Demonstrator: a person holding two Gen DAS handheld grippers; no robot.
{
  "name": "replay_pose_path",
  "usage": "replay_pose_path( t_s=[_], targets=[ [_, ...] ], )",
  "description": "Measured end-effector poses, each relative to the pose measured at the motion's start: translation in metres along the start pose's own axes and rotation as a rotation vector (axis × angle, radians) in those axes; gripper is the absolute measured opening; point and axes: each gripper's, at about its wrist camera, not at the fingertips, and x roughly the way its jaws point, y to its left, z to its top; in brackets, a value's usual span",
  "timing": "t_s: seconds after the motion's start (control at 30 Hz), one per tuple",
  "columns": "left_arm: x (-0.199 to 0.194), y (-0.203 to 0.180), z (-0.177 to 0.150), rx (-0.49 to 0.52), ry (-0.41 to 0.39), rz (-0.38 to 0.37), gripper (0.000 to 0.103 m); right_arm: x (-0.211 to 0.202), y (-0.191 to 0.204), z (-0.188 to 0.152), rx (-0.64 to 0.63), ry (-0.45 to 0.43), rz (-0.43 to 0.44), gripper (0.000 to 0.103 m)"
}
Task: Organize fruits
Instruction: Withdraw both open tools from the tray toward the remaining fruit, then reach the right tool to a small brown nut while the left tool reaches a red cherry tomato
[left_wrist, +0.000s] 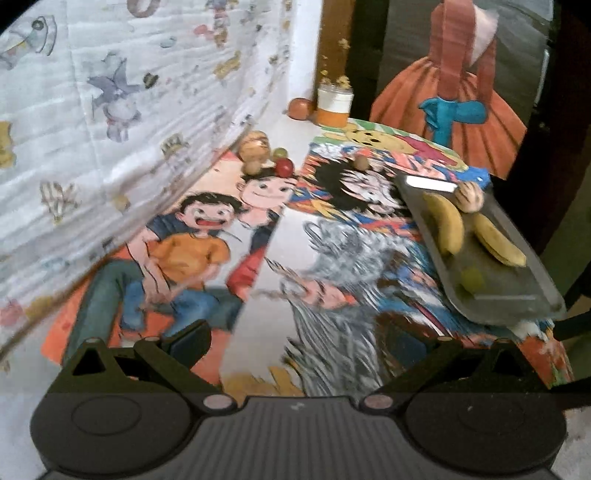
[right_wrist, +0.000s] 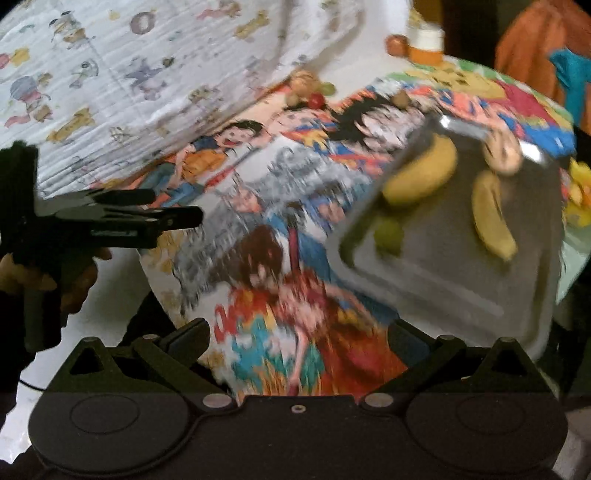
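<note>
A grey metal tray (left_wrist: 517, 295) lies at the table's right edge with two bananas (left_wrist: 448, 225), a green fruit (left_wrist: 472, 278) and a pale round fruit (left_wrist: 469, 197) on it. The tray also shows in the right wrist view (right_wrist: 443, 288), blurred. A cluster of loose fruits sits at the far left by the cloth: a brown one (left_wrist: 254, 146), a red apple (left_wrist: 283, 167), a green one (left_wrist: 280, 152). A small brown fruit (left_wrist: 361, 161) lies apart. My left gripper (left_wrist: 295, 339) is open and empty over the cartoon table cover. My right gripper (right_wrist: 299, 336) is open and empty near the tray's front left corner.
A cartoon-printed cloth (left_wrist: 110, 129) hangs along the left. An orange-and-white jar (left_wrist: 334, 105) and an orange fruit (left_wrist: 298, 108) stand at the far end. An orange dress picture (left_wrist: 454, 92) is behind the table. The left gripper appears from the side in the right wrist view (right_wrist: 110, 218).
</note>
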Motion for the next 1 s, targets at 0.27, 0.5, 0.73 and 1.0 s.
replay_pose_path(
  t_s=[0.27, 0.5, 0.73, 1.0],
  targets=[
    [0.031, 0.015, 0.053, 0.042, -0.075, 0.016, 0.103, 0.017, -0.021, 0.084, -0.157, -0.135, -0.109, 0.102],
    [0.081, 0.022, 0.088, 0.056, -0.153, 0.011, 0.103, 0.057, -0.055, 0.154, -0.319, -0.294, -0.253, 0.102],
    [0.121, 0.018, 0.108, 0.139, -0.236, -0.043, 0.103, 0.11, -0.096, 0.197, -0.345, -0.268, -0.266, 0.1],
    [0.159, 0.004, 0.121, 0.256, -0.256, -0.056, 0.099, 0.156, -0.11, 0.212, -0.329, -0.213, -0.22, 0.085]
  ],
)
